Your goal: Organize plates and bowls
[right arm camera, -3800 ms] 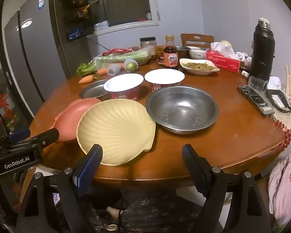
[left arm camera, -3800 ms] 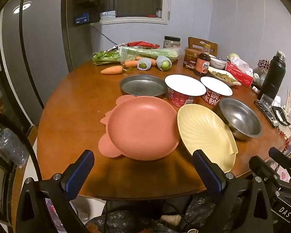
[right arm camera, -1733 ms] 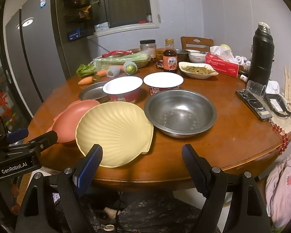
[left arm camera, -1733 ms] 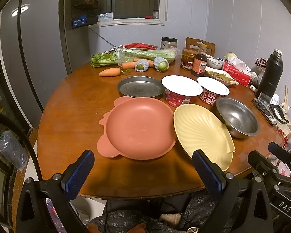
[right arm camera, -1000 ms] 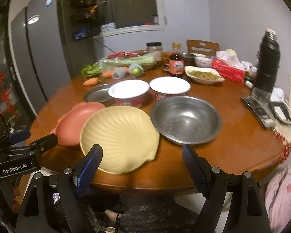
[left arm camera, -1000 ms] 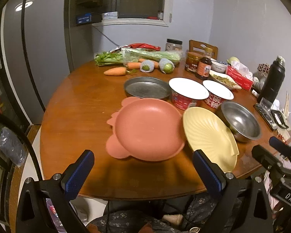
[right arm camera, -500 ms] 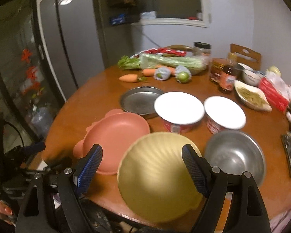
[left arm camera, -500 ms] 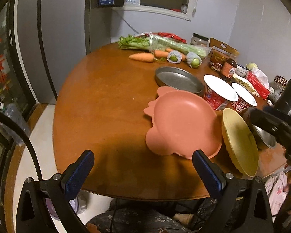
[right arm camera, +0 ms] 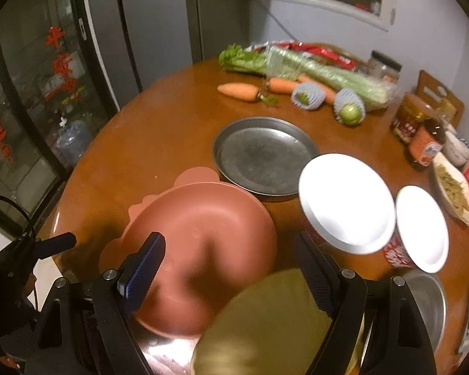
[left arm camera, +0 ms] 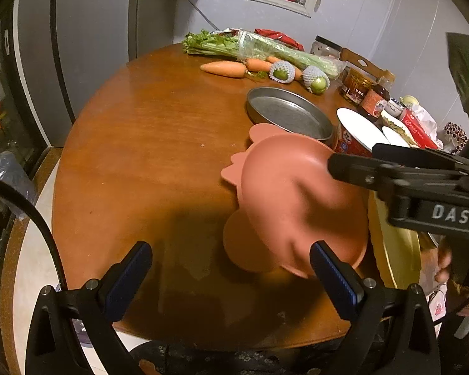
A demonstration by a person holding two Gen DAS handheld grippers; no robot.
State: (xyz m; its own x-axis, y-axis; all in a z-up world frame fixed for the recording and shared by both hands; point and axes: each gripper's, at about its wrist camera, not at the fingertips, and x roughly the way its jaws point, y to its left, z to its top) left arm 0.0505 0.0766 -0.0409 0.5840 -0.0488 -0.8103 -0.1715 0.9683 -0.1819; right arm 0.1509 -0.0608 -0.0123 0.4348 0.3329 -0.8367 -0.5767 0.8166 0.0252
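- The left tongs (left arm camera: 231, 273) are hovering released over the near edge of the round desk (left arm camera: 147, 143), nothing between the blue pads; the wide left half of the desk in front of them is lying bare.
- The right tongs (right arm camera: 228, 268) are hanging spread wide above the pink plate (right arm camera: 200, 250) and the yellow plate (right arm camera: 265, 322), gripping nothing; in the left view their black body is reaching in from the right over the pink plate's far rim.
- The pink plate is sitting near the front edge, its scalloped tabs sticking out to the left; the yellow plate is lying just beside it on the right, its edge blurred, so I cannot tell if they are touching.
- The steel pan (right arm camera: 262, 156) is resting just behind the pink plate, rims very close.
- Two white-lidded cups (right arm camera: 344, 200) are standing to the right of the pan, side by side; a steel bowl (right arm camera: 428, 300) is showing partly behind the right tong finger.
- Carrots (left arm camera: 223, 68), netted fruit (left arm camera: 315, 81) and bagged greens (left arm camera: 265, 50) are lining the far edge; jars and bottles are crowding the far right.
- A grey fridge (right arm camera: 147, 28) is standing beyond the desk, with pale floor below at the left.
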